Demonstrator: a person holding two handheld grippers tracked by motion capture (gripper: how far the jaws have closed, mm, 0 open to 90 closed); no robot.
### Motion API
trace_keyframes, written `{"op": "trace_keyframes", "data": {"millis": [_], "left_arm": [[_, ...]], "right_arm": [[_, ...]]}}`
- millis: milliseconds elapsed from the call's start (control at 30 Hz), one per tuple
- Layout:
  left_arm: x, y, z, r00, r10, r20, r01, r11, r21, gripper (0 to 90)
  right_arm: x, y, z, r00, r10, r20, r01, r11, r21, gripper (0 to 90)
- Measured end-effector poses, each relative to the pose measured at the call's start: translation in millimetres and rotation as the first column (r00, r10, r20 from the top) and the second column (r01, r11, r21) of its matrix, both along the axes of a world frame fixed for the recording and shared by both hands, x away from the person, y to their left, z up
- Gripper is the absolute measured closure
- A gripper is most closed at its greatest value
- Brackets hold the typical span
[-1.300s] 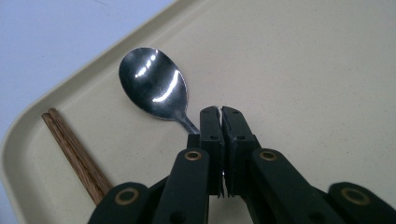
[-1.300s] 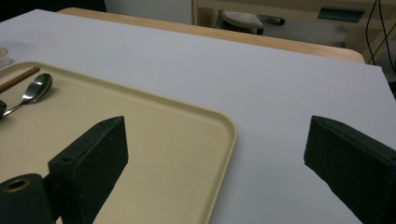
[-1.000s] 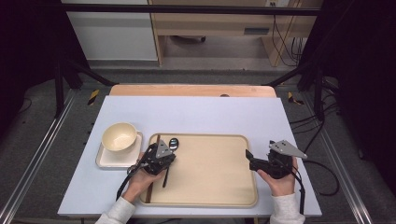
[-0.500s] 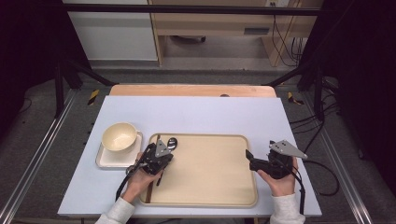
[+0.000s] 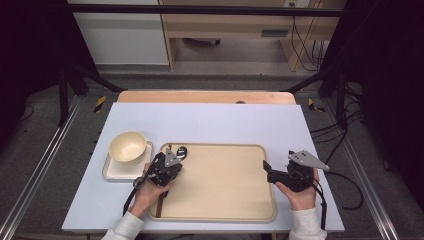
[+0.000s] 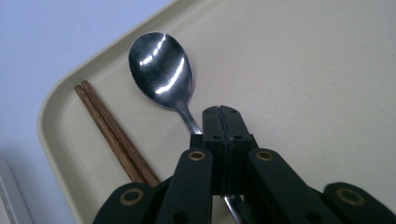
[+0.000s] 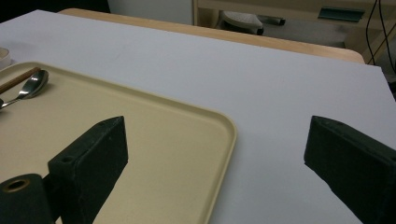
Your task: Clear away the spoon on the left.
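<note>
The left tongs (image 6: 221,122) were clenched on the spoon (image 6: 162,70) handle at the tray's (image 5: 250,212) far-left corner, beside the chopsticks (image 6: 112,133). The right tongs (image 7: 215,154) gaped, released, over the tray's right edge. Lifting the spoon clear likely came next.

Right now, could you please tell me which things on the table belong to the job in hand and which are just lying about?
In the job:
- spoon, handle clamped in the shut left tool
- tray, where the spoon lies

Lying about:
- chopsticks, on the tray beside the spoon, untouched
- bowl on its small square plate, left of the tray
- right tool, open over the tray's right edge, holding nothing
</note>
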State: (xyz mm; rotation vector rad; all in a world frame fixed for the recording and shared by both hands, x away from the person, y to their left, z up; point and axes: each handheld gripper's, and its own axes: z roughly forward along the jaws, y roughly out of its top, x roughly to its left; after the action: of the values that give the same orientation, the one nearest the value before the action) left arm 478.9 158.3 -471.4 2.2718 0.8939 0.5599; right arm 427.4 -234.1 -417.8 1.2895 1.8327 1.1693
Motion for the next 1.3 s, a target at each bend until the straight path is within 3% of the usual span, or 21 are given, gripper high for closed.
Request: {"op": "trace_keyframes", "data": {"millis": [233,400,667,900,1000,1133,1300], "left_arm": [[-2.2,1.0,2.2,1.0,0.002,0.002,-0.002,1.0,-0.009,89.1],[-9.2,8.6,16.6,0.9991,-0.003,0.042,0.006,0.997,-0.077,87.3],[-22.5,27.4,42.2,0.9946,0.014,0.103,0.005,0.9836,-0.18,79.4],[-31.1,46.6,60.3,0.9868,0.064,0.149,-0.027,0.972,-0.234,63.3],[-33.3,57.3,65.5,0.981,0.104,0.164,-0.057,0.9616,-0.268,56.2],[-34.4,70.6,69.0,0.9744,0.143,0.173,-0.089,0.9536,-0.288,47.3],[-34.8,82.5,70.8,0.9685,0.166,0.185,-0.11,0.9537,-0.28,39.3]], "right_arm": [[-0.3,-0.4,0.4,1.0,0.0,0.001,0.0,1.0,0.0,6.6],[-0.7,-1.2,1.4,1.0,-0.002,0.002,0.002,1.0,0.004,6.6],[-1.7,-2.3,3.0,1.0,-0.006,0.004,0.006,1.0,0.008,6.6],[-1.9,-3.7,3.6,0.9999,-0.011,0.005,0.011,0.9999,0.01,6.6],[-2.0,-4.1,4.0,0.9999,-0.014,0.01,0.014,0.9999,0.006,6.6],[-2.3,-5.3,4.3,0.9998,-0.018,0.012,0.018,0.9998,0.007,6.5],[-2.7,-6.2,4.9,0.9997,-0.022,0.011,0.022,0.9997,0.013,6.5]]}}
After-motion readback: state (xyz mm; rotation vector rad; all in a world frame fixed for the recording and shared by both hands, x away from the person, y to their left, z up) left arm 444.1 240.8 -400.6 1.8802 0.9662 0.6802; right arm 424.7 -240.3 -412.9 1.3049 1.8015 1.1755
